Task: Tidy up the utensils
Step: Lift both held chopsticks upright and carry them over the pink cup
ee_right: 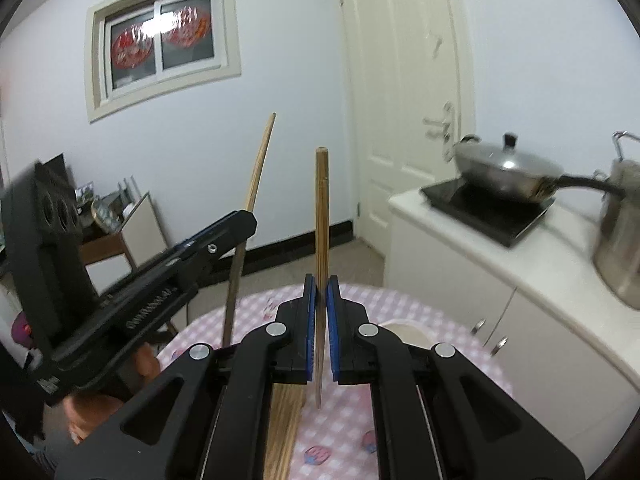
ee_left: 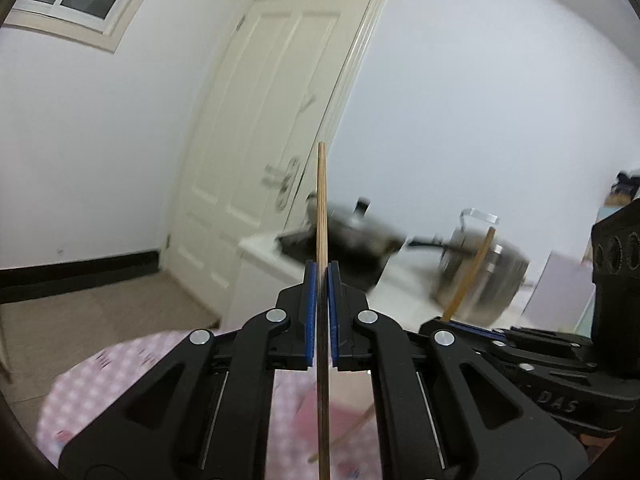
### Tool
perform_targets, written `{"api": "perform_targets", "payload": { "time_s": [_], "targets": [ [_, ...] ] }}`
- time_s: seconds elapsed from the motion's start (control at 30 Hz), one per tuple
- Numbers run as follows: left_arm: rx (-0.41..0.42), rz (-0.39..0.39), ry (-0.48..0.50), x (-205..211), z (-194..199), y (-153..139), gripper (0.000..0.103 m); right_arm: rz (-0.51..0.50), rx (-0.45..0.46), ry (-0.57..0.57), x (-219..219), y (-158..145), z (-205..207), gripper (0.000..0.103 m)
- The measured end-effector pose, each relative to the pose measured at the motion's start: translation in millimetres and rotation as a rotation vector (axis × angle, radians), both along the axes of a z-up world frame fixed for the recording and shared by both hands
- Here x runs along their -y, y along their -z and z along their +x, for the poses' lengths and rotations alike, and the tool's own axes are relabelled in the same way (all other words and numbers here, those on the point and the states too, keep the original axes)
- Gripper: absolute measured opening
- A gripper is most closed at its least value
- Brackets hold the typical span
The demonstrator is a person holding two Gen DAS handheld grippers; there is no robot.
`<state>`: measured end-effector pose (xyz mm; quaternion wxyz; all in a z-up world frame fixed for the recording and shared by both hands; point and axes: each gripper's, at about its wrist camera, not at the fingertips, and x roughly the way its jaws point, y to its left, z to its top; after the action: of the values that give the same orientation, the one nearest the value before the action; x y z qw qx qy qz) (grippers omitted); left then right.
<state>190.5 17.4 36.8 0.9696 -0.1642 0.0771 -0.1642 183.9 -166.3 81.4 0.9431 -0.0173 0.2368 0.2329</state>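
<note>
left claw (ee_left: 322,276) is pressed together on one chopstick (ee_left: 321,208), pinched mid-shaft between the blue pads (ee_left: 309,312), stick standing upright, tip well above the fingers, lower end running down past the frame bottom. right claw (ee_right: 320,288) same story: clamped on a second chopstick (ee_right: 321,208), upright too; it may be two sticks overlapped there, can't tell through the blur.

from the right wrist view my left claw (ee_right: 236,226) shows off to the side with its stick (ee_right: 256,176) leaning slightly, a hand (ee_right: 104,404) under it. from the left wrist view the right claw (ee_left: 472,326) sits just beside, its stick (ee_left: 470,276) tilted.

below both: round table with pink checked cloth (ee_right: 352,420). a bundle of chopsticks (ee_right: 282,432) lies flat on it under the right claw, another loose stick (ee_left: 348,432) lies angled on the cloth. pale bowl-like thing (ee_right: 404,330) near the table's far edge, mostly hidden.

further out: white counter (ee_right: 460,240) with a lidded wok (ee_right: 504,176) on a black cooktop (ee_right: 488,208), steel pot (ee_right: 624,240) beside it, door (ee_right: 400,100) behind.

progress, my read: early to mid. two sticks lifted off the table, none placed in any holder, and i see no holder in view. the bundle and the stray stick are left to sort. next is likely pairing or aligning these two, then setting them down.
</note>
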Motion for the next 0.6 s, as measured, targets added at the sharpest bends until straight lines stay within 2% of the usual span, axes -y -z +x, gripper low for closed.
{"api": "perform_targets", "payload": {
  "time_s": [0.1,0.27,0.4,0.6],
  "targets": [
    [0.077,-0.03,0.025,17,6,-6,0.006,0.022,0.032,0.021,12,-12,2,0.004],
    [0.139,-0.053,0.078,44,28,-6,0.006,0.004,0.12,0.084,29,-30,4,0.004],
    [0.148,-0.082,0.099,60,50,2,0.006,0.016,0.133,0.096,41,-26,16,0.004],
    [0.165,-0.063,0.057,65,62,18,0.006,0.007,0.096,0.101,49,-6,34,0.004]
  ]
}}
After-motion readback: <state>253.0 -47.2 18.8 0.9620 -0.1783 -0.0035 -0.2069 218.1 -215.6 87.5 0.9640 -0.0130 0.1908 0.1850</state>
